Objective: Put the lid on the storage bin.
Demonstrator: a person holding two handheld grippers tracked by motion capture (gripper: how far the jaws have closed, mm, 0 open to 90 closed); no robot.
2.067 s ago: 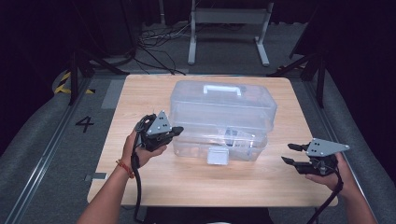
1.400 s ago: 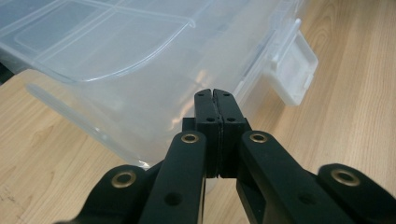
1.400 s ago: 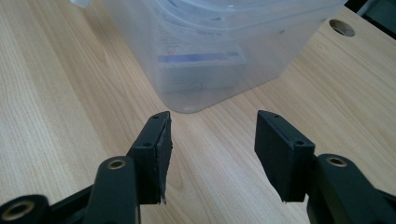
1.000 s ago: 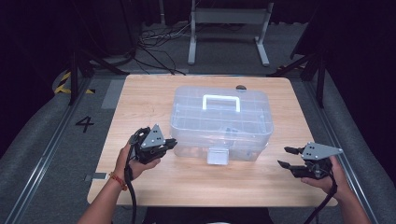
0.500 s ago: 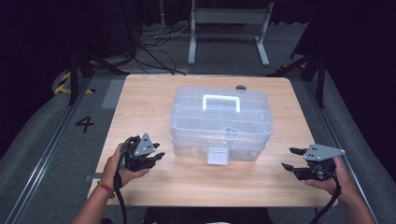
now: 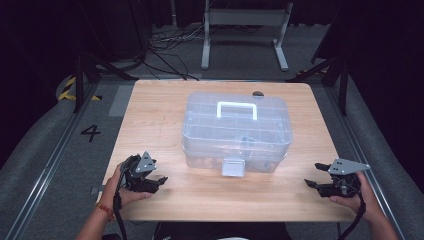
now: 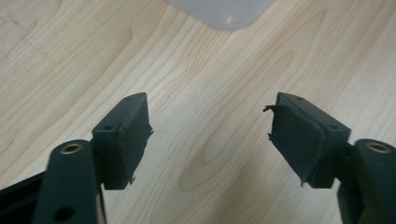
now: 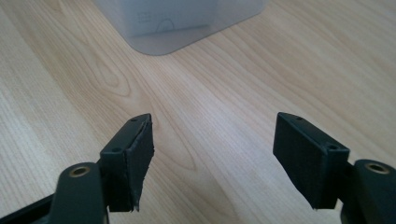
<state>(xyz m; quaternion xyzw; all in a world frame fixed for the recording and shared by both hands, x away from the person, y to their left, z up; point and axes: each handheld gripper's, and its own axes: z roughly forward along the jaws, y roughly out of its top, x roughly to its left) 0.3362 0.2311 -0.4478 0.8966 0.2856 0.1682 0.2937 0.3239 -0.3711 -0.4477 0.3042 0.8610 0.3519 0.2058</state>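
Two handheld grippers rested low over a light wooden table point(image 6: 150, 115), one at each front corner. Between them, near the table's middle, sat a clear plastic storage box point(image 6: 235, 132) with a white handle point(image 6: 237, 109) on its lid and a latch point(image 6: 233, 167) facing the person. The left gripper point(image 6: 159, 181) lay well apart from the box; its jaws had just been opening and stood wide, with only bare wood between them. The right gripper point(image 6: 311, 176), likewise apart from the box, had also been opening and held nothing.
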